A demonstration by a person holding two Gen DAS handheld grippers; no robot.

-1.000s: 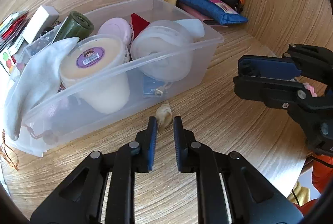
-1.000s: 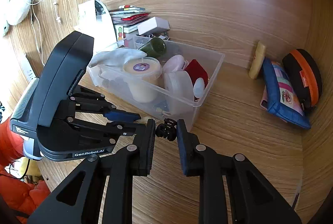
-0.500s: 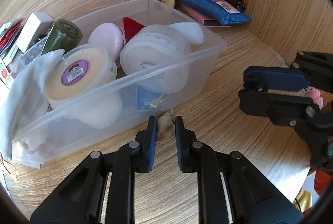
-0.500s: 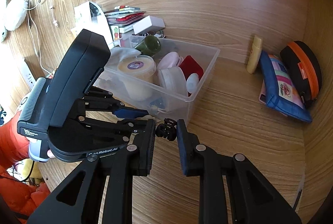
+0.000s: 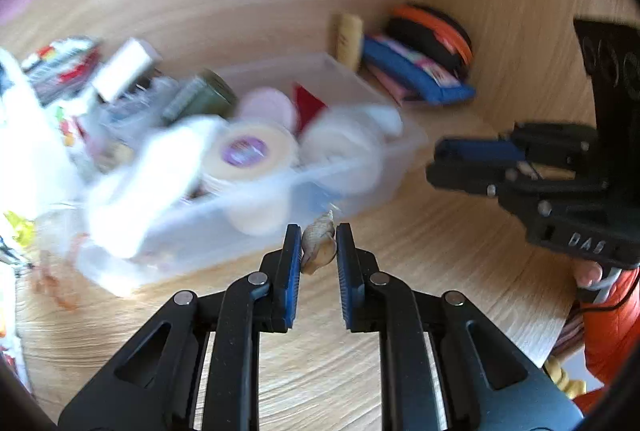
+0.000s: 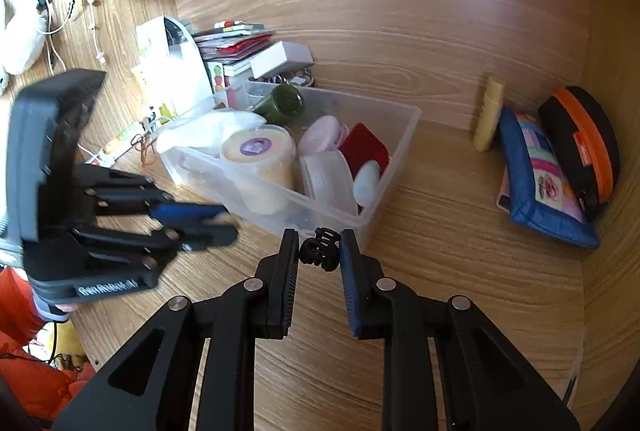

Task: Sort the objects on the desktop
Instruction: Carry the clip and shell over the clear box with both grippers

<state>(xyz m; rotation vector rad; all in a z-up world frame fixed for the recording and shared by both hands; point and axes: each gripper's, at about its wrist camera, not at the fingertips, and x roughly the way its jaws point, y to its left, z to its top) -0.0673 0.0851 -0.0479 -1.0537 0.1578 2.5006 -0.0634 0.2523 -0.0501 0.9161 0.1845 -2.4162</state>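
My left gripper (image 5: pixel 318 245) is shut on a small beige seashell (image 5: pixel 318 245) and holds it above the desk, in front of the clear plastic bin (image 5: pixel 408 147). My right gripper (image 6: pixel 319 251) is shut on a black hair claw clip (image 6: pixel 319 251), near the bin's (image 6: pixel 404 139) front right corner. The bin holds a cream tub with a purple label (image 6: pixel 258 155), a white round container (image 6: pixel 326 177), a pink compact (image 6: pixel 322 131), a red item (image 6: pixel 366 149), a green bottle (image 6: pixel 282 103) and a white cloth (image 6: pixel 208 127). The left gripper also shows in the right wrist view (image 6: pixel 216 219), the right gripper in the left wrist view (image 5: pixel 472 163).
A blue pencil case (image 6: pixel 540 179), a black and orange case (image 6: pixel 580 143) and a yellow tube (image 6: pixel 488 115) lie at the back right against the wooden wall. Books, a white box (image 6: pixel 280 59) and a white device (image 6: pixel 172 63) stand behind the bin on the left.
My left gripper has lifted with the seashell and pulled back from the bin; its view is now motion-blurred. My right gripper still holds the clip and has risen slightly.
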